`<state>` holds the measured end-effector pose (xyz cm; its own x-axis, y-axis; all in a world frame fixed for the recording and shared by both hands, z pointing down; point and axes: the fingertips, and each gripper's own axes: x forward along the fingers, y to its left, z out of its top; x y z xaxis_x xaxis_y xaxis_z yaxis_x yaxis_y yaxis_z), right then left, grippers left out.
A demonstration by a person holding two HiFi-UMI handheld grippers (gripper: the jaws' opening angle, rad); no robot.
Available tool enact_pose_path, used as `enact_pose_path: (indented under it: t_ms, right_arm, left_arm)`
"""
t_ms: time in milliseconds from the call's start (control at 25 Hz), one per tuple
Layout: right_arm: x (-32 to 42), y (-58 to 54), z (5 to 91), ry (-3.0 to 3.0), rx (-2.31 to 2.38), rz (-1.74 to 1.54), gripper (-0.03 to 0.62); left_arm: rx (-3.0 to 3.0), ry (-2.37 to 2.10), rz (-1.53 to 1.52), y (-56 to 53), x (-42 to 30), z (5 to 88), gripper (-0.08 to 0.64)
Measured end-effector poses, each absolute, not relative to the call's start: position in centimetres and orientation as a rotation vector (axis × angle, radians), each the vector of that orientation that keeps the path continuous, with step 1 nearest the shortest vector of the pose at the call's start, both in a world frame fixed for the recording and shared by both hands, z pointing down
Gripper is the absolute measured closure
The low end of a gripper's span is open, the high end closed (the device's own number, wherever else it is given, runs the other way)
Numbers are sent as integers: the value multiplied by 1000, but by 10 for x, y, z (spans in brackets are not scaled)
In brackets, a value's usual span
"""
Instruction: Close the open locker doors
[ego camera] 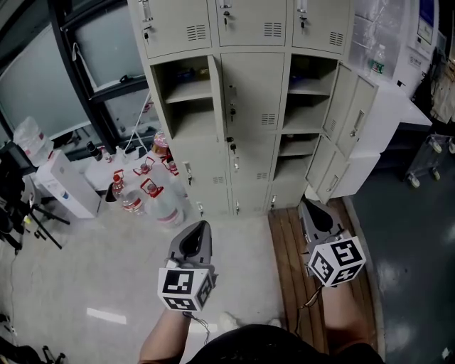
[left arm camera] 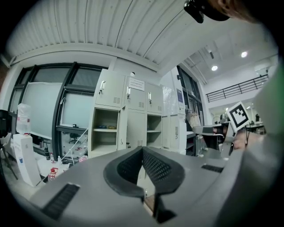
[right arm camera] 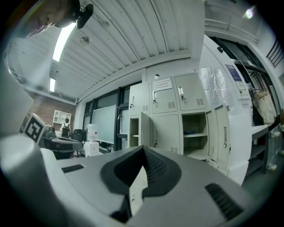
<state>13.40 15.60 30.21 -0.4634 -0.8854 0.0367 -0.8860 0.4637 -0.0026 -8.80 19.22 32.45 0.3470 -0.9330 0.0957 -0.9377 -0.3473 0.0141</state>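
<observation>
Here, the left gripper and the right gripper both have their jaws closed and empty. Several locker doors stand open ahead.

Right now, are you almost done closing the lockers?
Not yet. The top row is shut, but the left door, upper right door and lower right door hang open. The left gripper and right gripper are shut, empty, away from the lockers. All three doors are left.

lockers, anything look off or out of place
Doors hang open: the left column door, the upper right door and the lower right door. Bottles clutter the floor beside the lockers.
</observation>
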Motion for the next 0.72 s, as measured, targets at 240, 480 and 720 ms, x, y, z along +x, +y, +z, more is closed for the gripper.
enact_pose_path:
  t_ms: [240, 480, 720]
  right_arm:
    - [94, 138, 301, -2640, 1639, 23, 598]
    - [65, 125, 303, -2623, 1652, 22, 598]
    - [55, 112, 302, -2623, 1650, 20, 598]
  left_arm:
    - [2536, -1705, 108, 170, -124, 330, 555]
    - [2550, -1679, 106, 154, -149, 334, 555]
    - [2544, -1668, 100, 144, -156, 336, 555]
